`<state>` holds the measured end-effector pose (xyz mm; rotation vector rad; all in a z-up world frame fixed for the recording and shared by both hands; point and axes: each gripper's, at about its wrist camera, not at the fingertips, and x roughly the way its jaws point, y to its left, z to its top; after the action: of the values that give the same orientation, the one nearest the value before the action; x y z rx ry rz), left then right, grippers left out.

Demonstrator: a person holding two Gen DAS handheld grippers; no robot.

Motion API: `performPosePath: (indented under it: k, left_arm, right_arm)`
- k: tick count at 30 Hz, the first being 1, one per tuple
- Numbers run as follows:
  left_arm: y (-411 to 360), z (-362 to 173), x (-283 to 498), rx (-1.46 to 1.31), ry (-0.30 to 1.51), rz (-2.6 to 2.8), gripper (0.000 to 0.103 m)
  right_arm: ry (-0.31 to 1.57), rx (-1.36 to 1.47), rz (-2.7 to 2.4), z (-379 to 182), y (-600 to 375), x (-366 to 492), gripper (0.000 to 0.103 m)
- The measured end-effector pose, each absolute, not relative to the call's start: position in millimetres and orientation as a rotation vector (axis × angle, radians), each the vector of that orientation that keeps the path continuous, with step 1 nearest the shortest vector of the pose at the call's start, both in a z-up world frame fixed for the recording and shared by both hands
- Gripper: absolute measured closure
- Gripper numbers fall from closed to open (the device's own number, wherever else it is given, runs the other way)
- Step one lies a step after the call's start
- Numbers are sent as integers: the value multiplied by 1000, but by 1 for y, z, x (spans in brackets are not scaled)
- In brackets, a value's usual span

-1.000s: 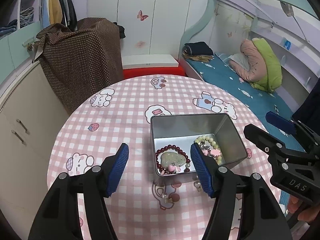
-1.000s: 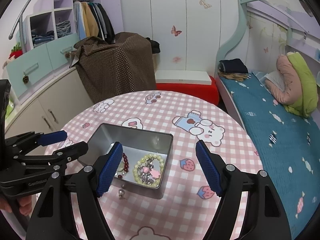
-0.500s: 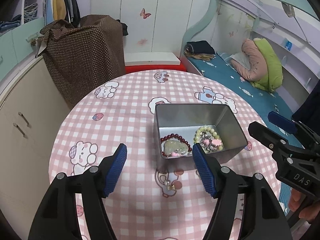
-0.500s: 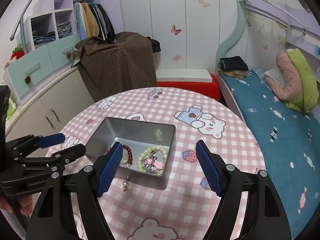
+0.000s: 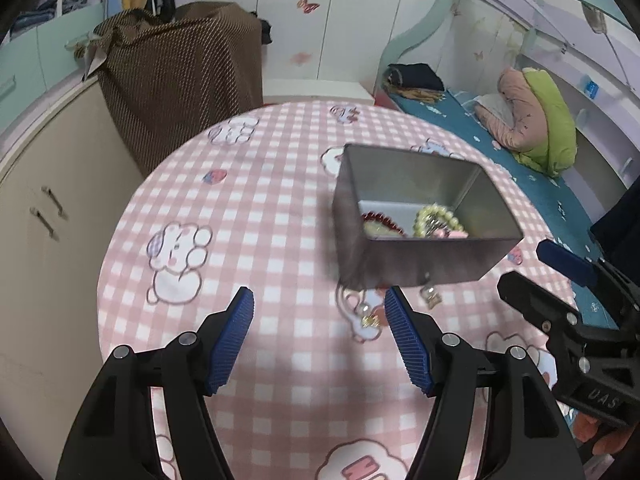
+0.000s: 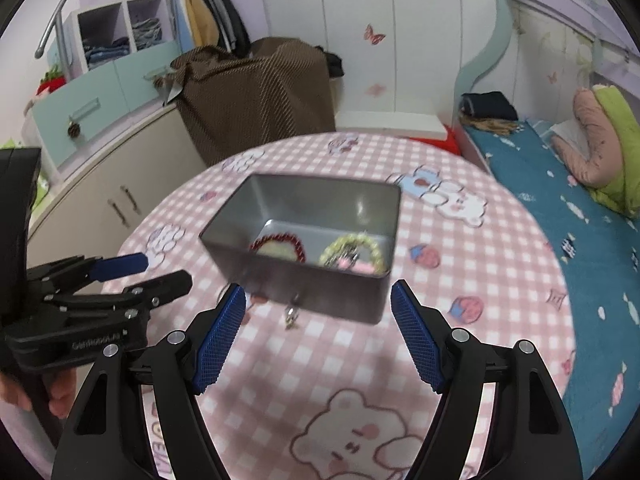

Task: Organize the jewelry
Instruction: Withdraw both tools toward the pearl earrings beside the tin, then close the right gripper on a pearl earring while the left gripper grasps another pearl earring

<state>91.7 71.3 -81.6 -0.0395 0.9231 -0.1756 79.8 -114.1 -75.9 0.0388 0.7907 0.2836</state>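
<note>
A grey metal tin (image 5: 404, 258) (image 6: 320, 200) stands on the round pink checked table (image 5: 260, 220) (image 6: 460, 280). Inside lie a dark red bead bracelet (image 5: 378, 220) (image 6: 280, 242) and a pale green bead bracelet (image 5: 438, 216) (image 6: 352, 250) with pink charms. Two small earrings lie on the cloth in front of the tin (image 5: 370, 318) (image 5: 430, 295); one shows in the right wrist view (image 6: 291, 316). My left gripper (image 5: 320, 336) (image 6: 120, 272) is open and empty, in front of the tin. My right gripper (image 6: 318, 340) (image 5: 552, 268) is open and empty too.
A brown dotted bag (image 5: 180, 68) (image 6: 256, 92) sits behind the table by beige cabinets (image 5: 48, 184). A bed with blue sheet (image 6: 580, 220) and green-pink pillows (image 5: 536, 120) lies to the right. A red and white box (image 6: 396, 126) stands behind the table.
Both grippers have drawn back from the tin, toward the table's near edge. The tin now sits farther from the fingers. Both stay open and empty.
</note>
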Motion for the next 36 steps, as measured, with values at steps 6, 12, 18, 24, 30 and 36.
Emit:
performPosePath:
  k: [6, 12, 18, 24, 30, 36]
  left_arm:
    - [79, -96, 90, -53, 962, -162, 37]
    - [83, -106, 91, -71, 997, -163, 37]
    - [85, -115, 93, -85, 1025, -166, 37]
    - [86, -118, 96, -116, 1034, -178, 24]
    - [77, -114, 98, -87, 1005, -174, 24]
    - [63, -117, 100, -70, 1007, -189, 24]
  right_arm:
    - [850, 29, 310, -96, -103, 83, 39]
    - [923, 43, 327, -118, -94, 95, 51]
    - [966, 43, 333, -133, -84, 107, 61]
    - [967, 26, 340, -137, -75, 113, 73]
    - [967, 50, 337, -138, -81, 114, 91]
    - [959, 70, 330, -135, -92, 108, 91]
